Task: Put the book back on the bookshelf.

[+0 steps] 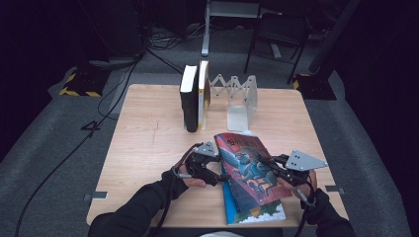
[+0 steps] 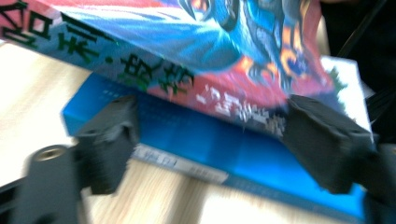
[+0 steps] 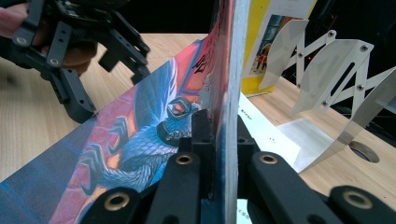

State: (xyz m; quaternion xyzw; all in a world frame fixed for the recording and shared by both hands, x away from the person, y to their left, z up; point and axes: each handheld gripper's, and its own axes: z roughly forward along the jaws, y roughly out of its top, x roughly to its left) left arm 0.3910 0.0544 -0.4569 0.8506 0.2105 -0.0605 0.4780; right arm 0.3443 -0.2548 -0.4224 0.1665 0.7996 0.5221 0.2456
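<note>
Currently in your right gripper (image 1: pixel 276 170): one red-and-blue paperback (image 1: pixel 249 165) with a dragon on its cover, pinched by its page edge, the jaws pressed together on it; in the right gripper view the book (image 3: pixel 140 135) rises edge-on between the pads. It sits tilted over the blue book (image 1: pixel 252 212), your landmark here, which lies flat on the wooden table (image 1: pixel 148 138) at your near edge. Your left gripper (image 1: pixel 220 178) waits at the paperback's spine side, just left of the blue book, jaws spread; from the left gripper view the spine (image 2: pixel 187 88) stands between the two pads (image 2: pixel 112 135) without either pressing on it. Beyond the blue book, toward the far edge, stand two upright books (image 1: pixel 194 96) and a silver expanding bookend (image 1: pixel 242 101), with a free slot beside them. Handling notes, as judgement: the paperback looks moderately thick, light enough for one grip yet floppy at the cover, and the glossy jacket may slide under the pads. Best purchase is across the spine or close to it, where the block is stiffest; a hold on the loose page edge alone lets the pages fan and the book sag.
</note>
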